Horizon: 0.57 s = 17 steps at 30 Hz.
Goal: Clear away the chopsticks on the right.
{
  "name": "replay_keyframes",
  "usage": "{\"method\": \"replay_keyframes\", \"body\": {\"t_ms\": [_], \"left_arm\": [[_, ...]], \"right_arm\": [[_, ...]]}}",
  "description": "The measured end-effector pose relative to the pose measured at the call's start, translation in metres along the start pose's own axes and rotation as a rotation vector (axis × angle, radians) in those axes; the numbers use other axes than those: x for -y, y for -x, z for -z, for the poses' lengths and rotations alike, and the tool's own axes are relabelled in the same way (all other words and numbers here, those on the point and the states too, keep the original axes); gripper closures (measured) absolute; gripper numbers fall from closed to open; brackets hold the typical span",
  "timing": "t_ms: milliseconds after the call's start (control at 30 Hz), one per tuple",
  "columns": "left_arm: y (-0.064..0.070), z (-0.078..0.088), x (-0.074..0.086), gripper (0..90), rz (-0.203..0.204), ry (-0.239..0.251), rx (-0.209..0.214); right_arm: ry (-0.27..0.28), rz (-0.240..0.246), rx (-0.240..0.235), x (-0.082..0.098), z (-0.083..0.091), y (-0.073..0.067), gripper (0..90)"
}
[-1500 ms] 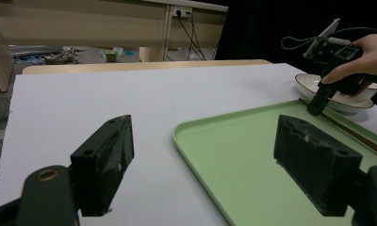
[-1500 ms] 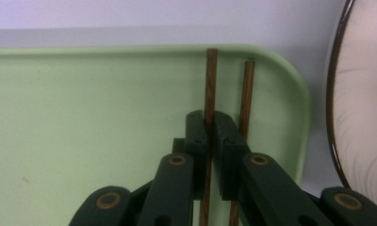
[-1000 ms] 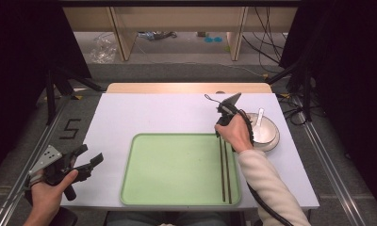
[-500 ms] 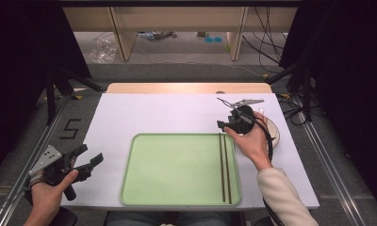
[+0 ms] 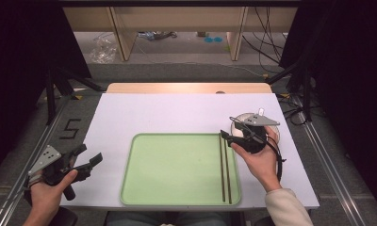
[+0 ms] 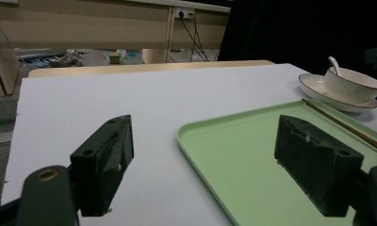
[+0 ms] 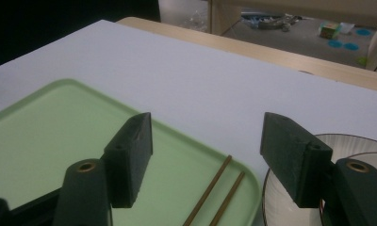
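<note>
With my right gripper (image 5: pixel 230 137) wide and empty over the chopsticks (image 5: pixel 225 165) along the tray (image 5: pixel 177 167)'s right side, I'd straddle both squarely; left gripper (image 5: pixel 90 160), wide, idles.

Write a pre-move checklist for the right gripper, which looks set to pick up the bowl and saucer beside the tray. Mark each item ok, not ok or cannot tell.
1. Right gripper open: ok, its fingers stand wide apart with nothing between them.
2. Gripper over the saucer: not ok, it sits across the tray edge, and one finger is above the chopsticks.
3. Chopsticks out of the way: ok, both lie inside the tray along its right side.
4. Spoon steady in the bowl: cannot tell, it leans on the rim.
5. Left gripper clear: ok, open and held off the tray's left side.
6. Room in the tray: ok, the middle is bare.
</note>
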<state>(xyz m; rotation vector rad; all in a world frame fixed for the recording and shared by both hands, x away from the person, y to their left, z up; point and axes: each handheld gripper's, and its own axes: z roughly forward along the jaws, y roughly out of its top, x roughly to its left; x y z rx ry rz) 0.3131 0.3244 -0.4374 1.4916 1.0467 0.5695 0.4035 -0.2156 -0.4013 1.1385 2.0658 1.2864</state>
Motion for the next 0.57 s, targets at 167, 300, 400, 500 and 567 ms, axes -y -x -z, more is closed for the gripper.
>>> {"method": "replay_keyframes", "body": {"t_ms": [167, 300, 400, 500, 567], "left_arm": [[0.001, 0.000, 0.000, 20.2, -0.002, -0.006, 0.000], [0.001, 0.000, 0.000, 20.2, -0.001, -0.008, 0.000], [0.001, 0.000, 0.000, 20.2, 0.000, -0.009, 0.001], [0.001, 0.000, 0.000, 20.2, 0.001, -0.009, -0.001], [0.001, -0.001, 0.000, 20.2, 0.000, -0.009, -0.001]], "right_arm": [[0.013, 0.006, 0.005, 0.010, 0.007, -0.002, 36.0], [0.012, 0.007, -0.001, 0.017, 0.011, -0.005, 35.9], [0.012, 0.014, 0.019, 0.019, 0.014, -0.007, 35.9], [0.022, 0.013, 0.004, 0.020, 0.012, -0.008, 35.9], [0.021, 0.016, 0.016, 0.020, 0.012, -0.007, 35.7]]}}
